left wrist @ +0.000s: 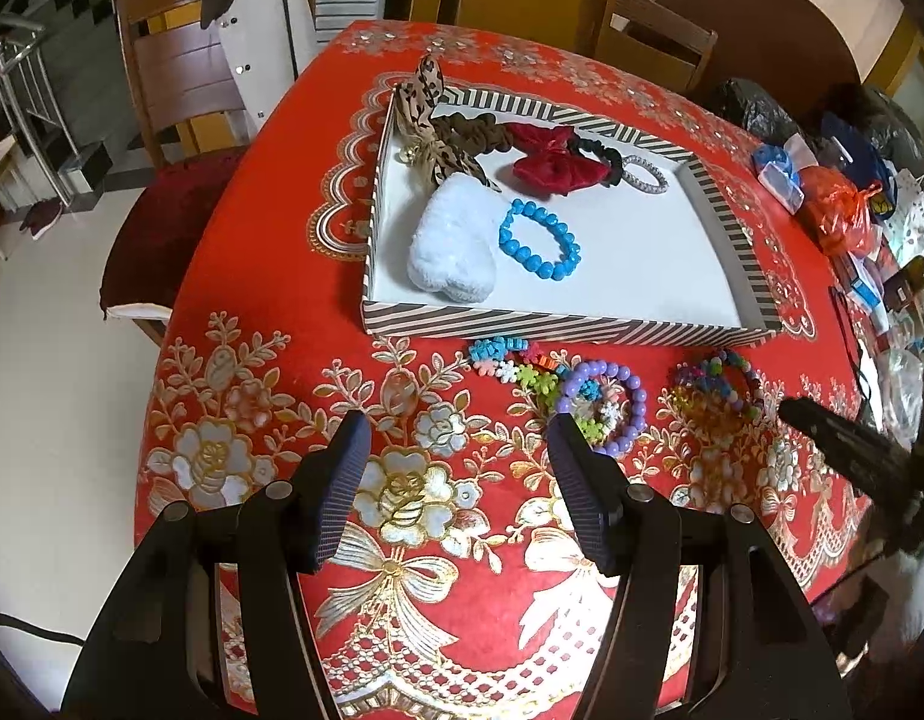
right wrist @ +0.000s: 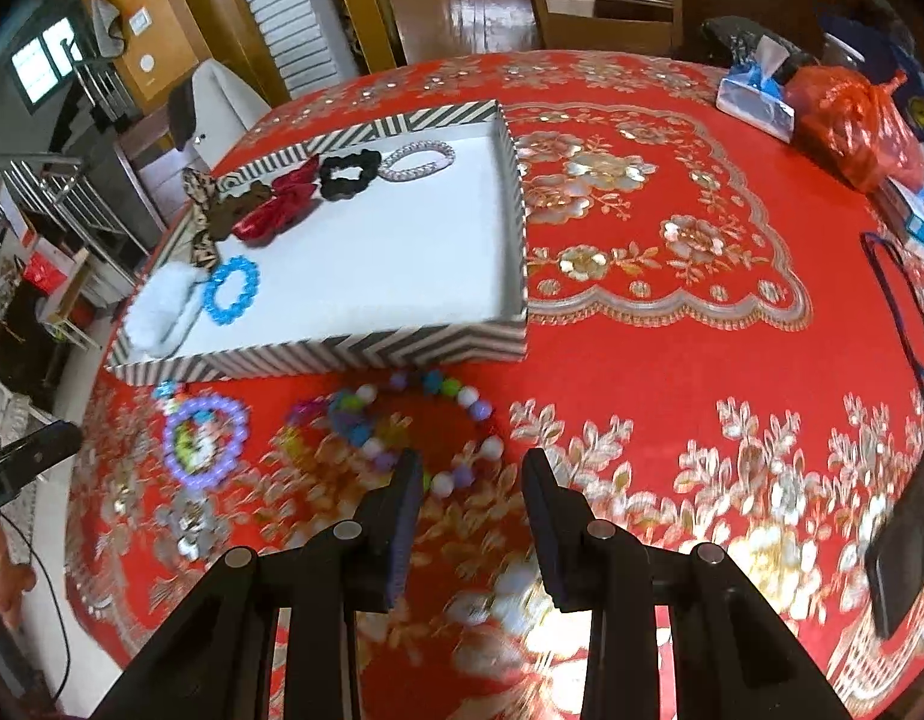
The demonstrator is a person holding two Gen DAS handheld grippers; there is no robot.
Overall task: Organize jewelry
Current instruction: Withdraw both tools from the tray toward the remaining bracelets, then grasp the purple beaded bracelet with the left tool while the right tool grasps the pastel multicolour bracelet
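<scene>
Tray (left wrist: 558, 327): shallow, white floor, black-and-white striped rim, standing on the table (left wrist: 270, 276) toward its far left part, a little in from the near edge.

Contents of tray, all in its far and left part:
- blue bead bracelet (left wrist: 539, 238), flat on the white floor, just beside the white fluffy piece (left wrist: 453, 243), which lies by the tray's left wall;
- leopard-print bow (left wrist: 429, 114), draped over the far left corner of the rim;
- brown scrunchie (left wrist: 471, 131), red bow (left wrist: 546, 159), black scrunchie (left wrist: 603, 156) and a silver bangle (left wrist: 645, 174), in a row along the far wall.
The right half of the tray floor is bare.

On the table, in front of the tray's near wall:
- purple bead bracelet (left wrist: 606, 408), overlapping a string of coloured flower-shaped beads (left wrist: 510, 363);
- multicoloured pom-pom bracelet (right wrist: 414, 426), to the right of the purple one, blurred in the right wrist view.

Left claw (left wrist: 456, 483): fingers wide apart, nothing between them, above the red floral cloth near the table's near edge; its right finger stands just in front of the purple bracelet.

Right claw (right wrist: 471, 510): fingers partly apart, nothing clamped, close over the pom-pom bracelet's near side; contact cannot be told.

Far right edge of the table: an orange plastic bag (right wrist: 852, 120) and a tissue pack (right wrist: 756, 99).
</scene>
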